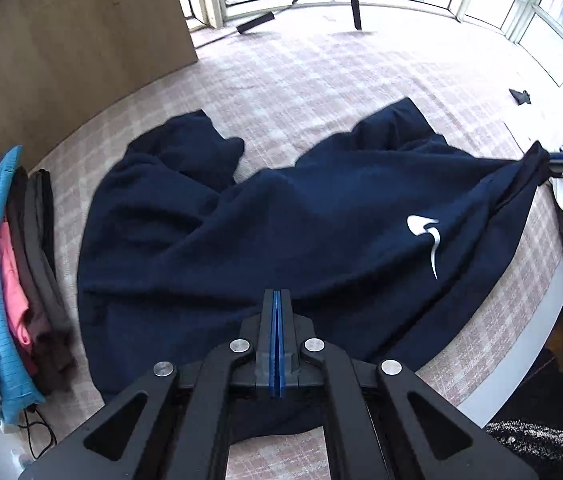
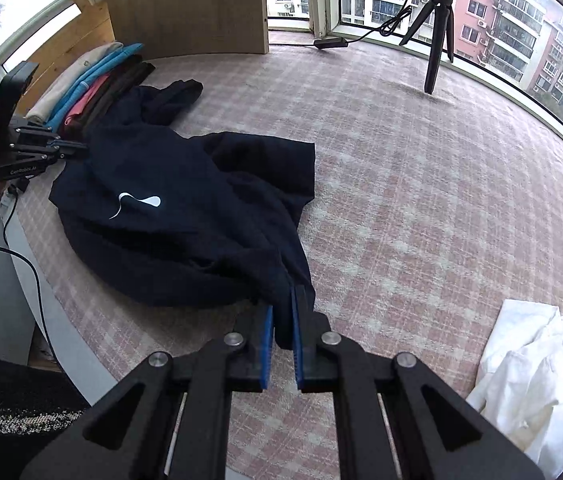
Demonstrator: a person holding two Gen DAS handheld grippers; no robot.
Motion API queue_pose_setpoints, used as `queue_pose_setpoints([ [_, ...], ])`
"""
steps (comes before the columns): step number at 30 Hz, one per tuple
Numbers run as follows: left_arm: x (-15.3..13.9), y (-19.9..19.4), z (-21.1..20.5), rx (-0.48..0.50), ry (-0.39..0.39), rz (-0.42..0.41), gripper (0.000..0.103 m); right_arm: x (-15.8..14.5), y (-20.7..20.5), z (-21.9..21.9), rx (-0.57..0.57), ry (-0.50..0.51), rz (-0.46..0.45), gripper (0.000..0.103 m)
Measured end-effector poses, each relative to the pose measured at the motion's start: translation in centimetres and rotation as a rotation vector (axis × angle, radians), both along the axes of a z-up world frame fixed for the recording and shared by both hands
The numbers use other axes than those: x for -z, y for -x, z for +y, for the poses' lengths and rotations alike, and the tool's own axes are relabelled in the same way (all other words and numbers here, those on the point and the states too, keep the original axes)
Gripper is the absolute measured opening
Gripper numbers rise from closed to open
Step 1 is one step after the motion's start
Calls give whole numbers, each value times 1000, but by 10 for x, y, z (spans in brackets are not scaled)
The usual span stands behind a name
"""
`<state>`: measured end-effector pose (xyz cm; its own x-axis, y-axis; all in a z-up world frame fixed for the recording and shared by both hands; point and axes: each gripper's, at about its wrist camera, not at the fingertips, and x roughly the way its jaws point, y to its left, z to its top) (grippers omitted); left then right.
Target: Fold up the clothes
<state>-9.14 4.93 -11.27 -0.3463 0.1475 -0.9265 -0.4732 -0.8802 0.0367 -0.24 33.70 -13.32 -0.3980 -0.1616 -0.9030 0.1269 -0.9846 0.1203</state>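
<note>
The dark blue soft cloth garment with a white swoosh mark (image 1: pixel 281 232) lies spread and rumpled on the table. It covers the near middle of the pink and cream checked tablecloth (image 1: pixel 321 64), close to the table's rounded front edge. Two dark blue ends of it stick out toward the window side, one on each side.

The stack of folded clothes (image 1: pixel 1 280) sits just beside the garment, at its left in the left wrist view. The stack has cream, bright blue, pink, brown and grey pieces lying edge to edge.

A crumpled white cloth (image 2: pixel 537 376) lies on the table at the right, apart from the blue garment.

A black tripod (image 2: pixel 437 36) stands on the far part of the table near the big windows. A light brown wooden board (image 1: pixel 61 48) stands at the back left.

The left gripper (image 1: pixel 277 304) is right over the near edge of the blue garment. Its blue pads are pressed flat together. In the right wrist view its tip meets the edge of the garment, but I cannot tell if any cloth is caught.

The right gripper (image 2: pixel 281 320) pinches a bunched corner of the blue garment between its blue pads.
</note>
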Motion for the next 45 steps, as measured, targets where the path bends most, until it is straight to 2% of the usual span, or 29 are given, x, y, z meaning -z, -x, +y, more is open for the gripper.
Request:
queue_pose_setpoints([
  [3,-35,32,-11,-12,-45,39,0,-7,13,-2,4,11,26,8],
  [5,-39,32,0,43,-64,22,0,-6,25,-1,13,-5,23,8],
  [6,-32,25,9,86,-68,-3,7,-4,27,-1,10,-17,17,8],
  [8,-14,9,28,181,-75,-63,31,1,31,0,7,-31,1,8],
  [9,-3,-2,34,216,-73,-94,53,4,31,1,8,-27,-9,8],
  [10,10,-13,40,239,-57,-117,62,8,32,3,12,-22,-17,8],
  [12,35,-34,52,279,-19,-161,63,11,30,5,18,-19,-25,8],
  [14,57,-42,54,270,27,-187,63,13,29,5,19,-22,-30,8],
  [15,67,-45,54,263,50,-199,59,14,28,4,19,-25,-30,8],
  [16,73,-44,51,248,69,-202,35,14,28,3,18,-28,-30,8],
  [17,79,-41,47,232,88,-202,15,14,28,2,17,-31,-31,8],
  [18,78,-36,42,202,76,-213,3,14,28,1,15,-34,-29,8],
  [19,71,-29,35,171,29,-222,1,14,28,0,14,-36,-28,8],
  [21,45,-17,23,137,-27,-182,1,11,26,-1,15,-35,-19,8],
  [24,-11,9,12,99,-51,-23,1,7,23,-3,16,-22,-3,8],
  [26,-33,41,9,64,-55,68,3,6,26,-5,18,-8,4,8],
  [27,-30,60,11,49,-15,87,13,6,28,-7,18,-3,6,8],
  [28,-26,80,14,32,34,101,37,9,32,-8,16,-7,2,8],
  [29,-16,97,15,-6,113,112,50,11,36,-10,14,-11,-3,8],
  [30,-10,104,13,-18,163,112,53,14,40,-11,13,-16,-8,8],
  [31,-5,108,12,-22,203,109,53,16,44,-12,11,-17,-12,8],
  [35,-20,71,-10,-4,157,128,52,22,53,-7,17,-19,-13,8],
  [39,-29,14,-5,66,102,137,51,34,59,5,38,-10,-33,8],
  [42,-11,-14,18,131,-51,19,51,42,62,10,41,5,-50,8],
  [44,10,-27,43,183,-35,-17,51,43,63,9,32,5,-54,8],
  [45,21,-34,57,209,-20,-32,46,44,64,8,26,4,-55,8],
])
